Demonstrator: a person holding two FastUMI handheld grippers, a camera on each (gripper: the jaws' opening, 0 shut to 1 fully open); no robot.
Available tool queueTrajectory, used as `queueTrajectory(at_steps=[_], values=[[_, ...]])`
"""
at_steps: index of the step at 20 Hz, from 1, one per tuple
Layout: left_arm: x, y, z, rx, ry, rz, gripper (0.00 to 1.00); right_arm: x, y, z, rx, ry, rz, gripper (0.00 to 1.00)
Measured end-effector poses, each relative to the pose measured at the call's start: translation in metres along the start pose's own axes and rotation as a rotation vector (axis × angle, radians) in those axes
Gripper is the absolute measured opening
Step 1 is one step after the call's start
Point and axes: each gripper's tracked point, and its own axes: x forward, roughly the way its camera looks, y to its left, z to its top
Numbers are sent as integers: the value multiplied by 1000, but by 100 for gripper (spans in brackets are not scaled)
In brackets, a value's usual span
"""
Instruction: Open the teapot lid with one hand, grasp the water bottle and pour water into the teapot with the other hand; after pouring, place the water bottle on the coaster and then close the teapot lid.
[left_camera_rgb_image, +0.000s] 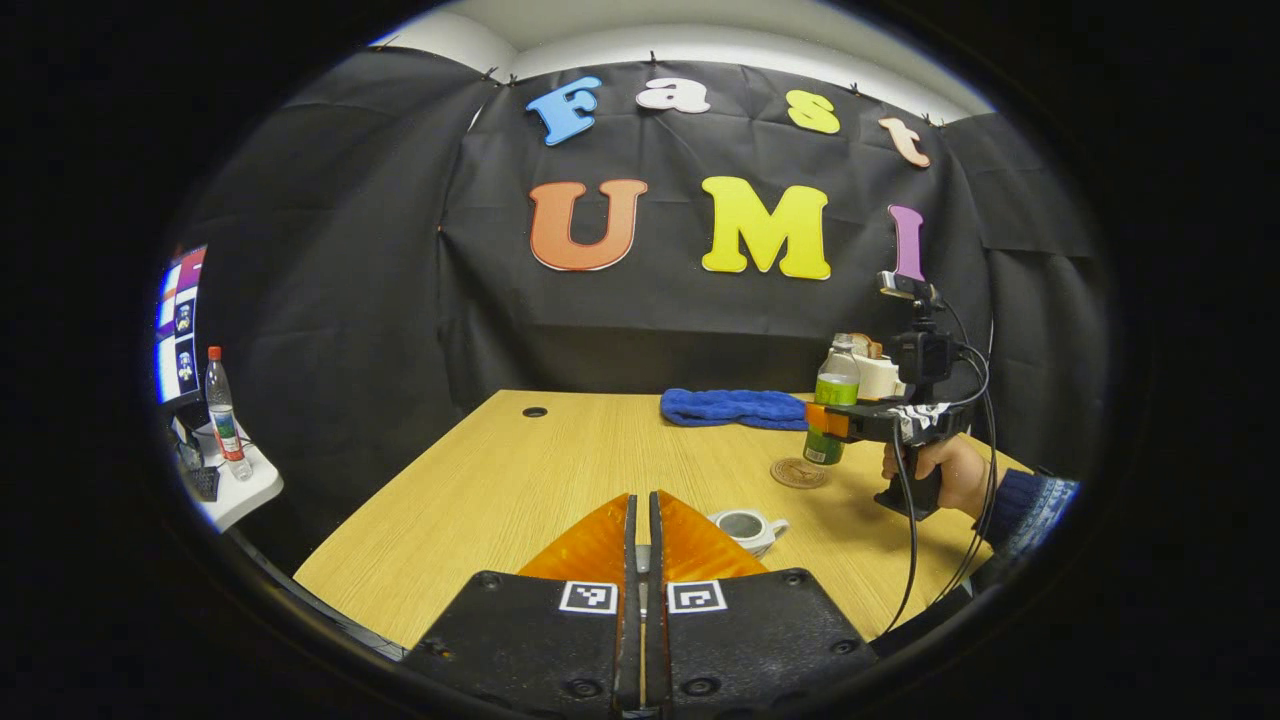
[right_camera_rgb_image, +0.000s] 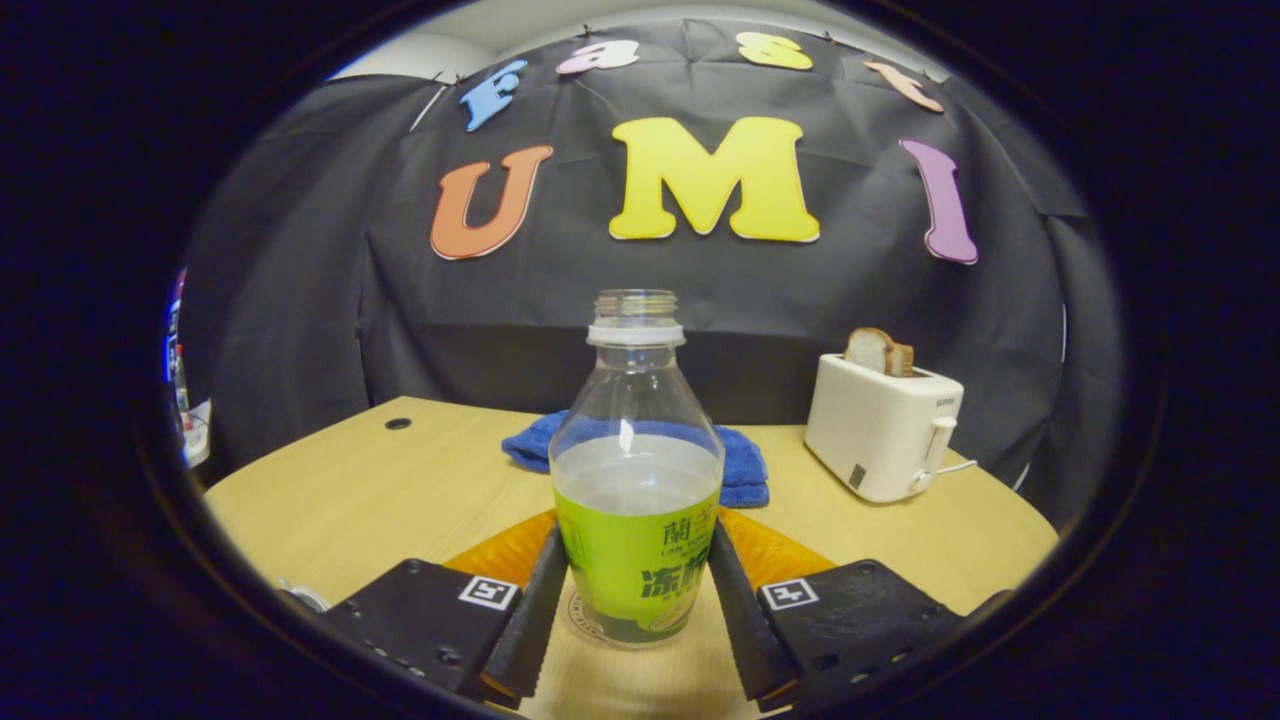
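1. In the right gripper view, the right gripper (right_camera_rgb_image: 636, 600) has its two fingers pressed on either side of the water bottle (right_camera_rgb_image: 636, 480), at the green label.
2. The bottle stands upright, its cap off, about half full of water.
3. Under the bottle's base a round coaster (right_camera_rgb_image: 590, 618) shows on the wooden table (right_camera_rgb_image: 350, 480); whether the base touches it cannot be told.
4. In the left gripper view, the bottle (left_camera_rgb_image: 833, 400) hangs just above the coaster (left_camera_rgb_image: 799, 473), held by the right gripper, with a hand (left_camera_rgb_image: 950, 470) on its handle.
5. The left gripper (left_camera_rgb_image: 645, 530) has its fingers nearly together, a thin gap between them; whether anything is pinched there cannot be told.
6. The white teapot (left_camera_rgb_image: 748, 527) sits on the table just beyond those fingers, its top open.
7. A blue towel (left_camera_rgb_image: 735, 408) lies at the table's far side, and a white toaster (right_camera_rgb_image: 882, 425) with bread stands to the right.
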Motion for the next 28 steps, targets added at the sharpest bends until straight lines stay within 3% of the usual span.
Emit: queueTrajectory(at_steps=[2, 8, 11, 12, 13, 20, 28], values=[[2, 0, -3, 6, 6, 7, 4, 6, 11, -4, 3, -2, 31, 73], [7, -6, -9, 32, 23, 10, 4, 17, 14, -17, -51, 9, 19, 75], [8, -10, -7, 41, 19, 6, 4, 12, 13, -18, -32, 14, 41, 83], [8, -10, -8, 45, 16, 8, 4, 7, 12, -17, -25, 15, 39, 96], [8, -12, -5, 49, 10, 9, 4, 3, 10, -17, -21, 13, 40, 98], [13, -42, 10, 35, -73, -70, 4, -64, -17, -17, -22, -52, 56, 96], [56, -92, 3, 23, -121, -171, 4, -144, -77, -50, -69, -92, 8, 95]])
